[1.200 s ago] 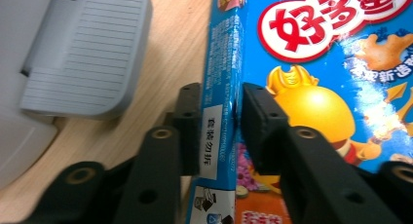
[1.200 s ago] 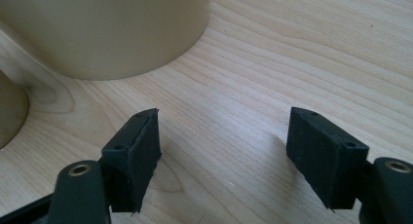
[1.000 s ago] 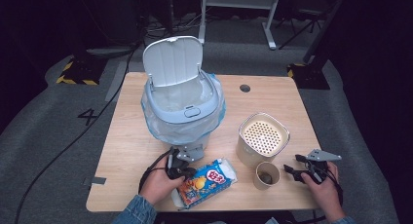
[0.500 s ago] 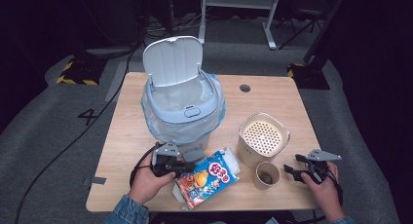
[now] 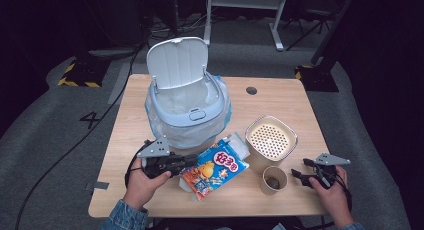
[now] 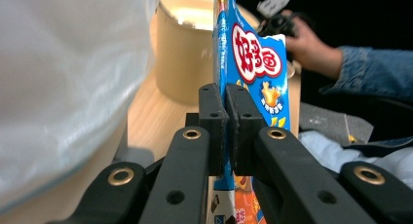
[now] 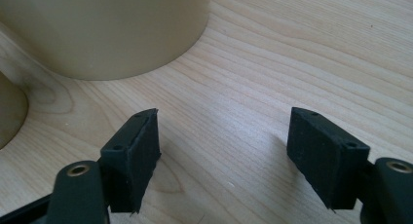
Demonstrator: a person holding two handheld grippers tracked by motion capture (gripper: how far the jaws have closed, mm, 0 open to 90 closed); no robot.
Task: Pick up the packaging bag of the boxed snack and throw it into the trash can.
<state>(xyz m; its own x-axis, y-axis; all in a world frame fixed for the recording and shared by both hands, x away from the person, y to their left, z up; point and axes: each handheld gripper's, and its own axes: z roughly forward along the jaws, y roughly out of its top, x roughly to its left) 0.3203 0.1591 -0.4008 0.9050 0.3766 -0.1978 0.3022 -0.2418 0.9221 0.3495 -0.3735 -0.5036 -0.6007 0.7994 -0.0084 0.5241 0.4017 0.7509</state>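
A blue and orange snack bag (image 5: 215, 169) hangs just above the table in front of the bin, its left edge pinched by my left gripper (image 5: 192, 161). In the left gripper view the jaws are shut on the bag's edge (image 6: 255, 58), left gripper (image 6: 226, 95) pointing toward the beige container (image 6: 182, 48). My right gripper (image 5: 296, 175) rests low at the table's front right, beside a paper cup (image 5: 273, 180). In its own view the right gripper (image 7: 224, 146) stands open over bare wood, nothing between the pads.
A light-blue lidded bin (image 5: 187, 105) with a plastic liner stands open mid-table. A beige container with a perforated top (image 5: 271, 139) sits right of it, close to the cup. The wooden table (image 5: 280, 97) has a cable hole at the back right.
My left gripper has risen and shifted left, carrying the snack bag up off the table with it. The right hand has stayed where it was.
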